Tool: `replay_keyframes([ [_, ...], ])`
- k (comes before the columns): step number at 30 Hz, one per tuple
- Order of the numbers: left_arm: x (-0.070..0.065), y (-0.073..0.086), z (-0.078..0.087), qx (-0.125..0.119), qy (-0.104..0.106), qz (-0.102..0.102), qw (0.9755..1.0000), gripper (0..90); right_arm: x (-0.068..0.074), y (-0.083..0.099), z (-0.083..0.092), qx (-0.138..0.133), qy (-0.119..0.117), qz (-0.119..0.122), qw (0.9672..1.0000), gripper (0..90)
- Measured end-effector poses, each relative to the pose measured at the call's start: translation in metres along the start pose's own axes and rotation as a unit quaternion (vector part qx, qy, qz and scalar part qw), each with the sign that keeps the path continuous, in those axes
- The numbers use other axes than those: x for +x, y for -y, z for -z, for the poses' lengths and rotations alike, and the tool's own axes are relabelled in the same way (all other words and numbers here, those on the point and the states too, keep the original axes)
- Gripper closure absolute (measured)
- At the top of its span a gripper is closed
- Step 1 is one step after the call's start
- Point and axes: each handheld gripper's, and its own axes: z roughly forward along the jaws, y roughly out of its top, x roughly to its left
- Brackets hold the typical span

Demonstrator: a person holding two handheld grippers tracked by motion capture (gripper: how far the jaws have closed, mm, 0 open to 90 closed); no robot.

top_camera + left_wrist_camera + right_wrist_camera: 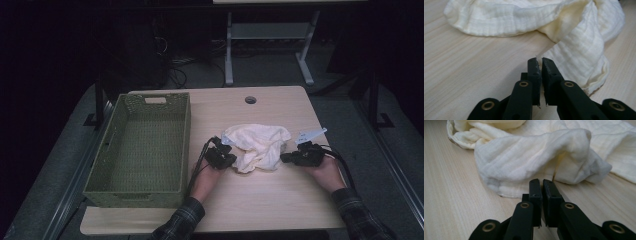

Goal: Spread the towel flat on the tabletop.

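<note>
pinching cream cloth edges, left gripper and right gripper

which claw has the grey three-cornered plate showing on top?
The right claw, at the cloth's right edge: a pale plate sticks up above it. The left claw looks plain black.

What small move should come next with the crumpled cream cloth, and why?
Probably lift both hands a little and draw them apart. The left hand-held gripper and the right hand-held gripper each look shut on an edge of the crumpled cream cloth, which lies bunched on the light wooden table.
</note>
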Motion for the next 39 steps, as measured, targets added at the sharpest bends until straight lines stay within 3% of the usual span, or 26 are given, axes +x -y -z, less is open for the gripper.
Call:
replay_keyframes([
  [4,-0.002,-0.003,0.010,-0.022,-0.002,0.001,0.9998,86.5,-0.001,0.000,0.004,-0.004,0.005,0.004,1.0000,86.4],
  [10,-0.007,-0.003,0.029,-0.047,-0.005,0.007,0.9989,86.9,-0.003,0.003,0.025,-0.020,0.018,-0.003,0.9996,86.5],
  [21,-0.027,0.002,0.055,-0.048,-0.014,-0.005,0.9987,86.9,-0.001,0.025,0.066,-0.038,0.043,-0.009,0.9983,86.4],
  [26,-0.035,0.005,0.065,-0.058,-0.010,0.004,0.9983,86.9,0.002,0.040,0.084,-0.039,0.054,-0.010,0.9977,86.4],
  [30,-0.042,0.011,0.067,-0.050,-0.010,0.003,0.9987,86.9,0.006,0.052,0.097,-0.041,0.060,-0.016,0.9972,86.4],
  [35,-0.050,0.017,0.071,-0.040,-0.007,0.001,0.9992,86.9,0.015,0.064,0.104,-0.042,0.048,-0.017,0.9978,86.4],
  [39,-0.057,0.027,0.074,-0.028,-0.005,0.004,0.9996,86.9,0.027,0.073,0.100,-0.024,0.035,-0.010,0.9990,86.4],
])
